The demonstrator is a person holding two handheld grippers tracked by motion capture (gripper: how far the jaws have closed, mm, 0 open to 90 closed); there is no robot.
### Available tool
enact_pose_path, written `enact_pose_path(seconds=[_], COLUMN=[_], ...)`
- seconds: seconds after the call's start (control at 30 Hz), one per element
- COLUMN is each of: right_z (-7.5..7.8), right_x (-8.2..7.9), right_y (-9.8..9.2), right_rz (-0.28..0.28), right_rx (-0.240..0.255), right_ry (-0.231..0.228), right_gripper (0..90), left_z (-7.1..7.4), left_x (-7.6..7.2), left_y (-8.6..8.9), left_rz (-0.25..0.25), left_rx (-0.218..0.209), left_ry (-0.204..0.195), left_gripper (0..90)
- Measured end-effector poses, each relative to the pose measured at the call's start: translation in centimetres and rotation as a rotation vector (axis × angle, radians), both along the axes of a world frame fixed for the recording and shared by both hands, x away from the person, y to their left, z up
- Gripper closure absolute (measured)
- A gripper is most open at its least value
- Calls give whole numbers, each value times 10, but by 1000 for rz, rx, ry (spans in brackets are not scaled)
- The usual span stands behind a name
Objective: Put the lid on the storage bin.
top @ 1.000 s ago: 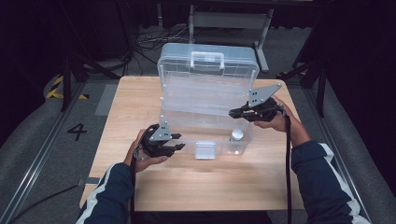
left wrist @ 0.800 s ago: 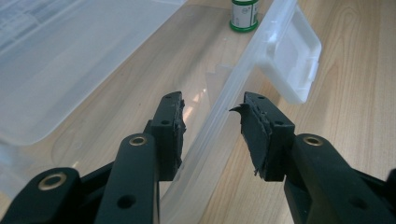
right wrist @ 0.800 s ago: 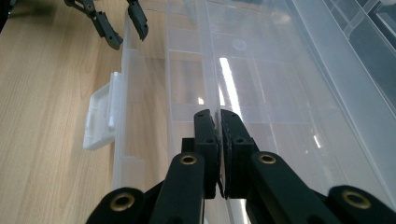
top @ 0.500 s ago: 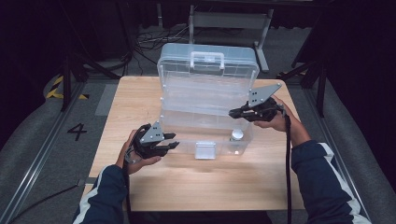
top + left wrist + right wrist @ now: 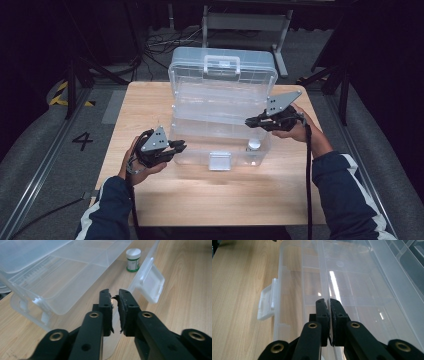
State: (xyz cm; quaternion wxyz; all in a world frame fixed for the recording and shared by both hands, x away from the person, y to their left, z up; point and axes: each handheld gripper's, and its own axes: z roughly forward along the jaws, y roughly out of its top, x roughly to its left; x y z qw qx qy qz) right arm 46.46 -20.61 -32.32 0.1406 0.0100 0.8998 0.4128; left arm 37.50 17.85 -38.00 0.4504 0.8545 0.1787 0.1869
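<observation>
On the table [image 5: 150, 100] we see an open box [image 5: 220, 135] at the middle, its lid [image 5: 223, 67] raised behind the tray. A latch [image 5: 220, 161] hangs at the box's front edge. A small jar [image 5: 253, 145] stands inside the tray, in its front right part, to the right of the latch. Our left gripper [image 5: 175, 148] sits just left of the tray's front left corner. Our right gripper [image 5: 252, 121] reaches over the tray's right end, behind the jar.
</observation>
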Motion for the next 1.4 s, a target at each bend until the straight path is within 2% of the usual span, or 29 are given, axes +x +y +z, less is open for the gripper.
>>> enact_pose_path(seconds=[0.2, 0.27, 0.33, 0.5, 0.67, 0.97, 1.1, 1.2, 1.27, 1.33, 1.4], right_z=[-1, -2, -2, -3, -2, -2, -2, -3, -3, -3, -4], right_x=[-1, -1, -2, -3, -3, -3, -2, -3, -3, -2, -2], right_y=[0, 0, 0, 0, 0, 0, 0, 1, 2, 1, 0], right_rz=[2, 1, 2, 4, 3, 4, -4, -1, -2, 3, 5], right_rx=[4, 7, 5, 6, 4, 4, 10, 8, 6, 11, 14], right_ry=[-4, -2, -5, -5, -9, -11, -15, -15, -19, -14, -11], right_gripper=[869, 869, 869, 869, 868, 867, 869, 869, 869, 869, 869], left_z=[3, 5, 8, 13, 27, 51, 58, 64, 66, 67, 69], left_x=[2, 2, 3, 5, 16, 41, 52, 56, 55, 56, 59], left_y=[1, 3, 5, 9, 14, 8, 4, 6, 6, 4, 5], left_rz=[24, 32, 37, 64, 108, 164, 151, 141, 127, 147, 155], left_rx=[-9, -23, -55, -84, -119, -111, -136, -195, -199, -163, -172], left_ry=[-9, -12, -12, -22, -38, -63, -48, -43, -47, -57, -58], left_gripper=[896, 898, 898, 899, 899, 900, 900, 900, 900, 900, 900])
